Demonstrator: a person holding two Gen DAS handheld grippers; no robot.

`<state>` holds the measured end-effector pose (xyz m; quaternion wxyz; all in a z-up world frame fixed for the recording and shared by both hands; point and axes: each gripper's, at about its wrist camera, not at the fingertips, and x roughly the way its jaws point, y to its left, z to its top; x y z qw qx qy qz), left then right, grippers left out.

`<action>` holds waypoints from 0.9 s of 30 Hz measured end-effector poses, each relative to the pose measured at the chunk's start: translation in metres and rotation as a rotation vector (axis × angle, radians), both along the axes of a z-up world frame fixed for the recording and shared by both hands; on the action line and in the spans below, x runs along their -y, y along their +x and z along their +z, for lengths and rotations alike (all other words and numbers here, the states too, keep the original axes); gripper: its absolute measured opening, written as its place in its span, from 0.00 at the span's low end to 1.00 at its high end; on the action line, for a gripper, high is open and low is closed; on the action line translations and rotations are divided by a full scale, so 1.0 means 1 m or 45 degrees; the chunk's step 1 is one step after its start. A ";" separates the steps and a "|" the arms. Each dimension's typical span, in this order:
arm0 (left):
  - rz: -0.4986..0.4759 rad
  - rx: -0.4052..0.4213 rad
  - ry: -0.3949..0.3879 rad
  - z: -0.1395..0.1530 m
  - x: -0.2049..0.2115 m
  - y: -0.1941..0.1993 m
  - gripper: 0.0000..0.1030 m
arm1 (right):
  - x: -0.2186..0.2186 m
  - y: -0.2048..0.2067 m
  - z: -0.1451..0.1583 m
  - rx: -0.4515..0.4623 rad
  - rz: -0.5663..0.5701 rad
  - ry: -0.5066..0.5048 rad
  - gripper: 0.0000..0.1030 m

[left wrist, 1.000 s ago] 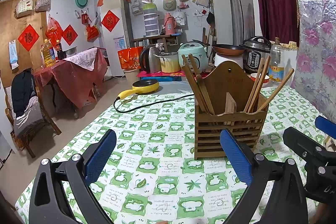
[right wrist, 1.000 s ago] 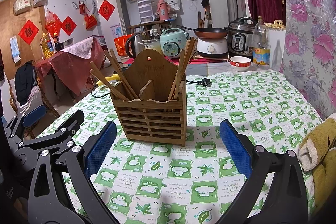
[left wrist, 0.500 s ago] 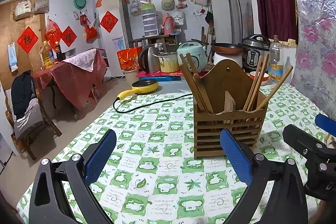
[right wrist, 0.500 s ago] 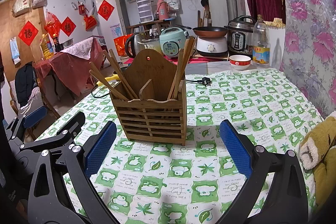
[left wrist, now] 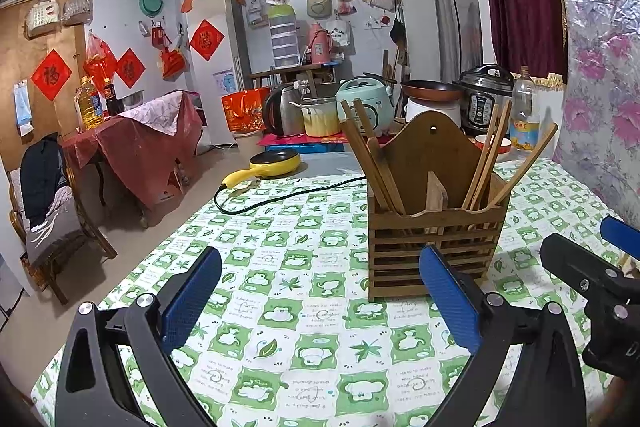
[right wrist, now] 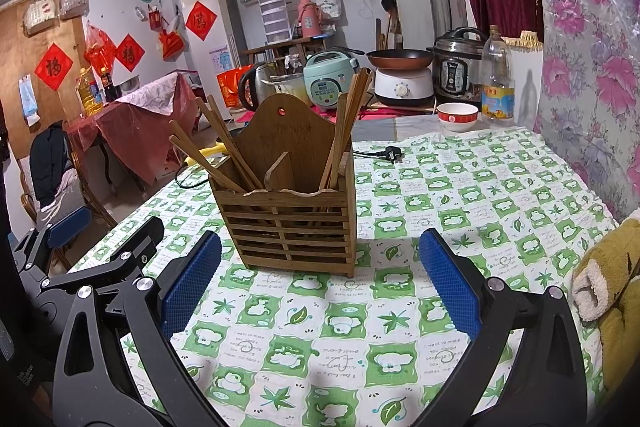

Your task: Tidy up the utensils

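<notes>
We note the left gripper [left wrist: 320,301] spread wide with nothing between its blue pads [left wrist: 191,294], hovering over the green-and-white checked tablecloth [left wrist: 280,339]. The right gripper [right wrist: 320,285] is likewise wide apart and empty. The wooden chopstick holder [right wrist: 296,223] stands upright at 12 o'clock of the right gripper, at 1 o'clock of the left. Chopsticks [right wrist: 224,151] lean in both of its compartments. A black power cord [left wrist: 280,193] lies at 11 o'clock beyond.

Yellow pan [left wrist: 275,160], bowl [right wrist: 457,115], bottle [right wrist: 497,81]
</notes>
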<state>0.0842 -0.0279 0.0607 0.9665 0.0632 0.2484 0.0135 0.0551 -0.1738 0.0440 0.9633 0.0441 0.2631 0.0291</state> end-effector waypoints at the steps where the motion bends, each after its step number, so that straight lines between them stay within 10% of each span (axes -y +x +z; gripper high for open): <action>1: -0.002 -0.001 -0.001 0.000 0.001 0.000 0.94 | 0.000 0.000 0.000 0.000 0.000 0.000 0.93; 27: -0.008 -0.004 0.001 0.000 0.002 0.001 0.94 | 0.003 0.001 0.001 -0.001 -0.001 0.006 0.93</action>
